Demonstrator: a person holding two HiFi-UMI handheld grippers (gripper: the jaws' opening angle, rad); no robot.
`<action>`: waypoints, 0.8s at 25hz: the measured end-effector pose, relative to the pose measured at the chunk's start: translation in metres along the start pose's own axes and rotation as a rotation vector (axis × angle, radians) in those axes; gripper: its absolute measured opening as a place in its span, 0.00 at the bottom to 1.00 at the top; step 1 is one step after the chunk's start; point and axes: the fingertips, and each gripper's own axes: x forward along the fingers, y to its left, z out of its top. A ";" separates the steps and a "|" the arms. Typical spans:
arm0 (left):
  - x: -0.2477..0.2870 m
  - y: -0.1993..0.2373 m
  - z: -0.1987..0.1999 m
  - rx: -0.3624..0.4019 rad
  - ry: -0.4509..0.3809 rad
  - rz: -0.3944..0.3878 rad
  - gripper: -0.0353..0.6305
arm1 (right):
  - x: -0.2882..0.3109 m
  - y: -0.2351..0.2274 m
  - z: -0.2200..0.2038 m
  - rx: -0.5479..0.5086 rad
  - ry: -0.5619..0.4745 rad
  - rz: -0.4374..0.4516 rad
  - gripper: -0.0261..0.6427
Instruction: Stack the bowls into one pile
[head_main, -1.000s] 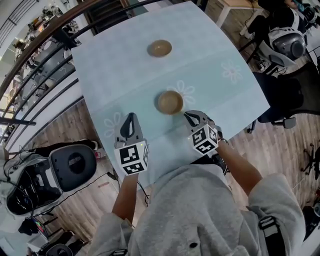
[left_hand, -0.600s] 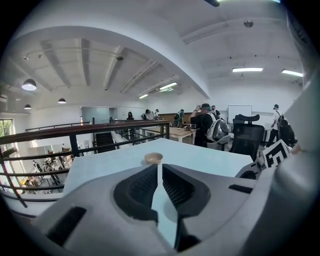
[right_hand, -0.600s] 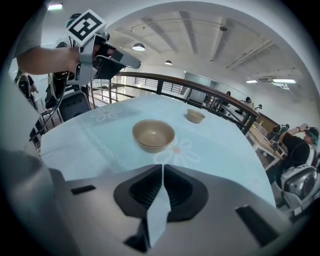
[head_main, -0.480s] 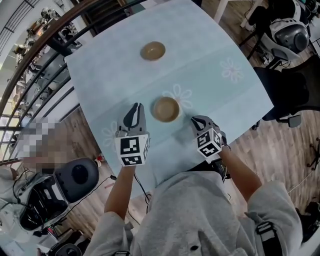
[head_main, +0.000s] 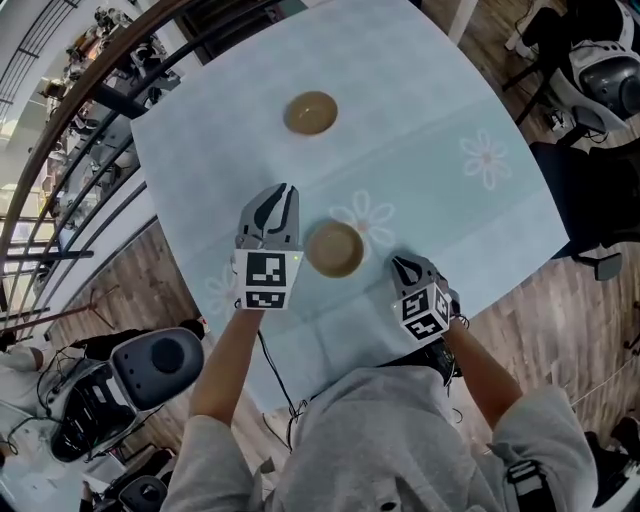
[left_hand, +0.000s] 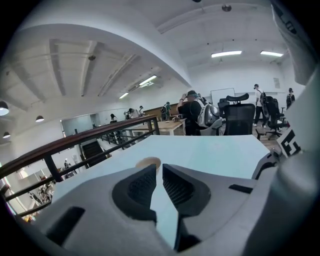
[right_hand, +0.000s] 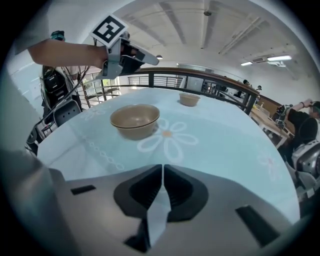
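Bowl (head_main: 335, 249) between left tool (head_main: 284, 195), right tool (head_main: 400, 263); far bowl (head_main: 311, 112) well apart.

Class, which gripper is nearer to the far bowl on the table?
Left. The left gripper is just short of the far bowl; the right gripper is farther off, to the right of the near bowl.

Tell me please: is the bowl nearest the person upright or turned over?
Upright. The near bowl sits on its base on the table, rim level and hollow facing up.
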 end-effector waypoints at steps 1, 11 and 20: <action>0.010 -0.001 -0.001 0.017 0.008 -0.007 0.09 | 0.001 0.001 -0.002 -0.002 0.000 0.012 0.09; 0.096 0.010 -0.028 0.129 0.067 -0.051 0.09 | 0.021 0.013 -0.013 -0.147 -0.032 0.057 0.09; 0.149 0.018 -0.041 0.201 0.110 -0.063 0.23 | 0.013 0.010 -0.015 -0.086 -0.039 0.066 0.09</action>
